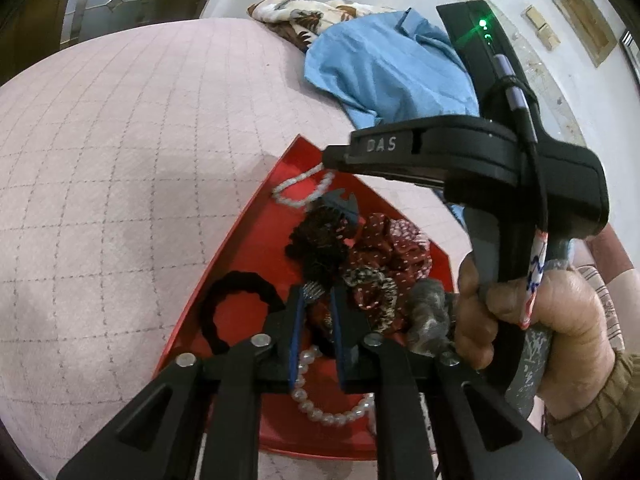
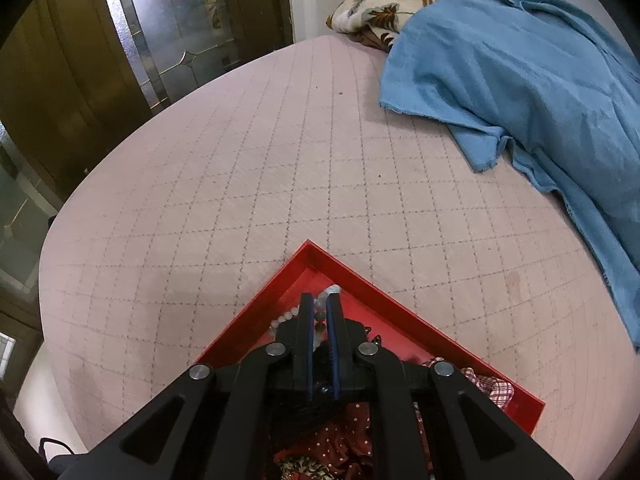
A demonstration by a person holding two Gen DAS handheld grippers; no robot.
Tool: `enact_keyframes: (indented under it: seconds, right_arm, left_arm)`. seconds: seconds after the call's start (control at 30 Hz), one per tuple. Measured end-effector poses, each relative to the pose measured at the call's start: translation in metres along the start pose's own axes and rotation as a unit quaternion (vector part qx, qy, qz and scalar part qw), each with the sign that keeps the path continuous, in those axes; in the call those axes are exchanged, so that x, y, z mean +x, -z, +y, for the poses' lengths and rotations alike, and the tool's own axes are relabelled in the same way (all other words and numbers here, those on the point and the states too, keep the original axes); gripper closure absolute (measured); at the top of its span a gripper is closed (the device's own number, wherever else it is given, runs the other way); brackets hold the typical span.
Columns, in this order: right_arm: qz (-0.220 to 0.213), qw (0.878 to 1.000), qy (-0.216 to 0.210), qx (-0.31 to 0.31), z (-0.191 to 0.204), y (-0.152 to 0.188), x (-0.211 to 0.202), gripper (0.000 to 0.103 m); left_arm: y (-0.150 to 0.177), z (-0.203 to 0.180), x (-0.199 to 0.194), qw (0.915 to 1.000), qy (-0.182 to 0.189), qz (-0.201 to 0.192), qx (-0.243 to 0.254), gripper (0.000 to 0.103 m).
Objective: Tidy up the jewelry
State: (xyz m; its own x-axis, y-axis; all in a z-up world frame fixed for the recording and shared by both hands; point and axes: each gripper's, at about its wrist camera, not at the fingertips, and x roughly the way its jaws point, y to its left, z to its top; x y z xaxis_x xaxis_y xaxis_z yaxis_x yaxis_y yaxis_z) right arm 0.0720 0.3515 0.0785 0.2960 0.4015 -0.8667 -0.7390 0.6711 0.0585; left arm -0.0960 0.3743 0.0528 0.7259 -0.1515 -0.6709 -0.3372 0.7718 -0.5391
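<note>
A red tray [image 1: 248, 240] lies on the pink quilted bed and holds two pearl bead strands [image 1: 320, 412], a black hair tie [image 1: 236, 308], red dotted scrunchies [image 1: 392, 248], a black scrunchie [image 1: 320, 236] and a grey one [image 1: 430, 316]. My left gripper [image 1: 314, 292] is over the tray's middle, jaws narrowly apart around a small metal comb-like clip [image 1: 313, 289]. My right gripper [image 1: 320, 172] reaches in from the right over the far pearl strand [image 1: 300, 192]. In the right wrist view its jaws [image 2: 319, 312] stand nearly shut around a bead strand [image 2: 320, 322] above the tray [image 2: 360, 276].
A blue shirt [image 2: 520, 92] and a floral cloth [image 2: 384, 12] lie at the far right of the bed [image 2: 280, 160]. A wooden door with patterned glass [image 2: 168, 20] stands beyond the bed's left edge. The person's hand [image 1: 532, 320] holds the right gripper's handle.
</note>
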Motion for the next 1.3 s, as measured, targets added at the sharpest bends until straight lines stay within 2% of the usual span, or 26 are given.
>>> enact_keyframes:
  seconds: [0.03, 0.1, 0.13, 0.43, 0.67, 0.8, 0.93, 1.03, 1.3]
  right_arm:
    - [-0.001, 1.0, 0.0, 0.0, 0.0, 0.0, -0.001, 0.084]
    - [-0.009, 1.0, 0.001, 0.0, 0.001, 0.001, -0.007, 0.06]
    - [-0.014, 1.0, 0.001, 0.001, 0.001, 0.002, -0.011, 0.058]
    - [-0.037, 0.999, 0.016, 0.018, -0.021, 0.026, -0.051, 0.055]
    - [-0.041, 0.997, 0.05, 0.046, -0.056, 0.072, -0.082, 0.053]
    - [-0.04, 0.995, 0.049, 0.078, -0.072, 0.101, -0.097, 0.048]
    - [-0.037, 0.993, 0.044, 0.102, -0.082, 0.132, -0.109, 0.048]
    - [-0.037, 0.992, 0.046, 0.109, -0.085, 0.153, -0.118, 0.047]
    - [-0.038, 0.99, 0.06, 0.12, -0.093, 0.205, -0.145, 0.041]
  left_arm:
    - [0.0, -0.001, -0.002, 1.0, 0.004, -0.004, 0.001, 0.07]
    - [0.0, -0.004, -0.006, 0.9998, 0.008, -0.016, 0.003, 0.056]
    - [0.0, -0.005, -0.008, 0.9997, 0.01, -0.023, 0.005, 0.054]
    - [0.001, -0.008, -0.017, 0.9992, 0.013, -0.038, 0.008, 0.042]
    - [0.003, -0.003, -0.021, 0.9991, 0.007, -0.041, 0.003, 0.034]
    - [0.005, -0.005, -0.017, 0.9995, 0.005, -0.029, 0.008, 0.029]
    - [0.008, -0.013, -0.01, 0.9995, 0.0, -0.011, 0.03, 0.029]
    - [0.011, -0.02, -0.01, 0.9988, -0.012, -0.011, 0.046, 0.028]
    - [0.015, -0.02, -0.015, 0.997, -0.058, -0.018, 0.047, 0.022]
